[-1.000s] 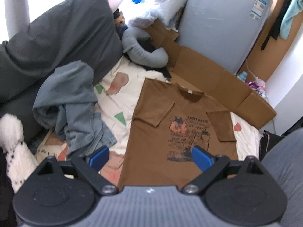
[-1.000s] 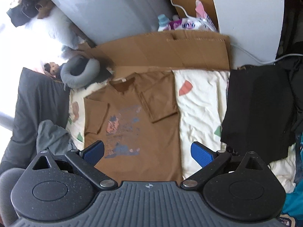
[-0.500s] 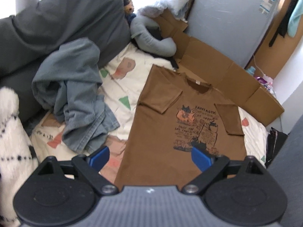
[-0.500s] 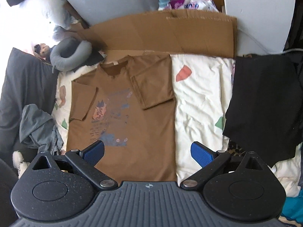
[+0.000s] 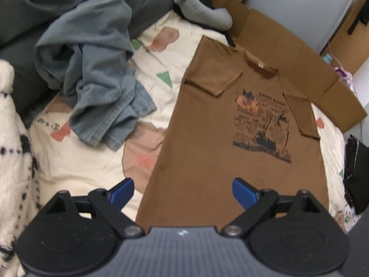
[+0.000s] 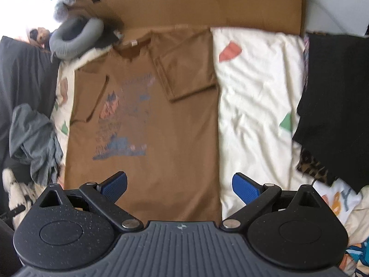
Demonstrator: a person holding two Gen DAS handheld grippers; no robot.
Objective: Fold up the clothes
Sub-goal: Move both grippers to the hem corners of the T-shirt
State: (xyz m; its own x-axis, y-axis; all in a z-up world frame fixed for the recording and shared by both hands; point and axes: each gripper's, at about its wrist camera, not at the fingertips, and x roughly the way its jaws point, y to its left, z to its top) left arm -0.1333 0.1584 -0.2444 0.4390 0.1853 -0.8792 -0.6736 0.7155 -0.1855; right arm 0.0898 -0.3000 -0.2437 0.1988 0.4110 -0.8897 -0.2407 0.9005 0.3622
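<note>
A brown T-shirt [image 5: 207,138] with a dark print lies flat, face up, on a cream patterned bedsheet [image 5: 92,161], both short sleeves folded in over the chest. The right wrist view shows the same T-shirt [image 6: 161,120] with its hem nearest me. My left gripper [image 5: 183,192] hovers open above the shirt's lower left hem, nothing between its blue pads. Open and empty too, my right gripper [image 6: 180,185] hangs over the lower right hem, its right pad over the bedsheet [image 6: 253,92].
A crumpled grey-blue garment [image 5: 96,69] lies left of the shirt. A black garment [image 6: 334,92] lies to the right. Flattened cardboard [image 5: 288,50] and a grey neck pillow [image 5: 200,11] sit beyond the collar, a dark grey cushion [image 5: 46,0] at far left.
Both grippers have moved down and closer to the shirt's hem, so the shirt fills more of each view. Both stay open. The shirt has not moved.
</note>
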